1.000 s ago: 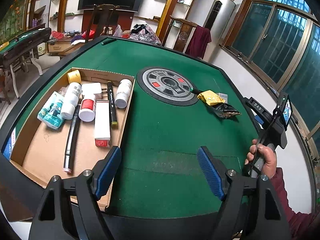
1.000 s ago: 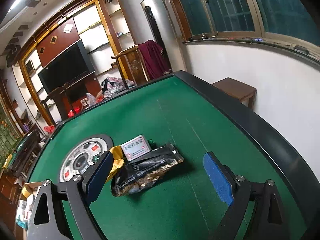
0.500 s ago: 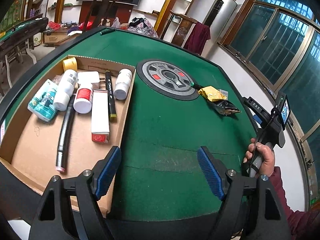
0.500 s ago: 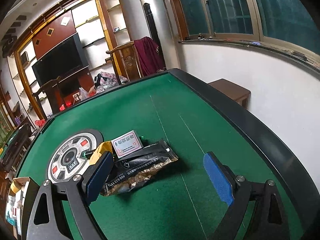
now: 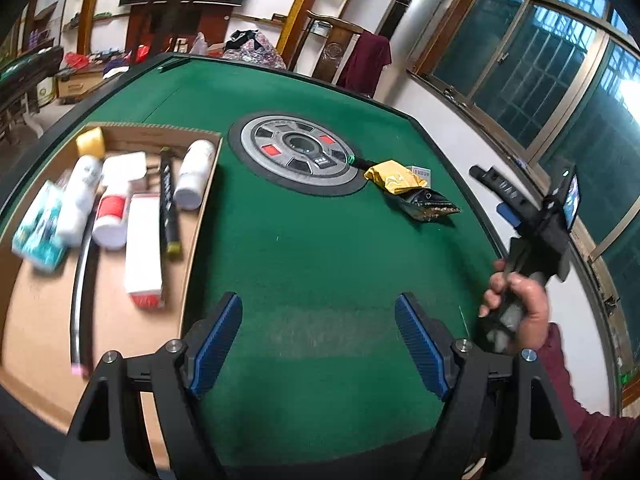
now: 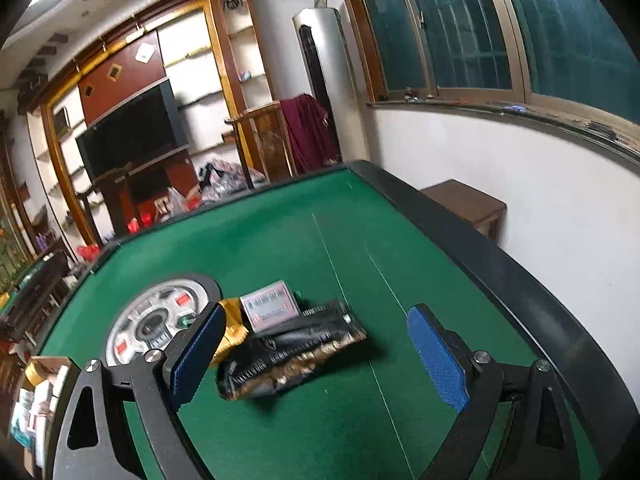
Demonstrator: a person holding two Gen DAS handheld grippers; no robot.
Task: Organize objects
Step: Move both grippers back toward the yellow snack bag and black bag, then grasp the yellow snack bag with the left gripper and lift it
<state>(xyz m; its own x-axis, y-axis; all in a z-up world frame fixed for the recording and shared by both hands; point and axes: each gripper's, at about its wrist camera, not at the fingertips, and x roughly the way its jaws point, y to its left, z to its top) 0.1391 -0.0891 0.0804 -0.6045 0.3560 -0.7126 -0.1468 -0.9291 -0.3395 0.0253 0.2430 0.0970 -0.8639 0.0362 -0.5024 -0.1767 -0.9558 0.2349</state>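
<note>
A cardboard box [image 5: 36, 344] on the left of the green table holds white bottles [image 5: 194, 174], a white carton [image 5: 142, 252], a black marker [image 5: 167, 196], a tissue pack and a black tube. A black snack packet [image 6: 292, 352], a yellow packet [image 6: 232, 320] and a small white card box [image 6: 270, 306] lie right of the table's round centre panel. They also show in the left wrist view: black packet [image 5: 430, 204], yellow packet [image 5: 394, 176]. My right gripper [image 6: 316, 356] is open, just short of the black packet. My left gripper [image 5: 318, 344] is open over bare felt.
The round grey centre panel [image 5: 298, 154] sits mid-table. The table has a raised black rim [image 6: 500, 276]. A wooden stool [image 6: 464, 204] stands by the white wall on the right. Chairs and shelves are behind the table.
My right gripper has moved closer to the black packet, which now lies between its fingers' line. My left gripper has shifted slightly; the box looks blurred from motion.
</note>
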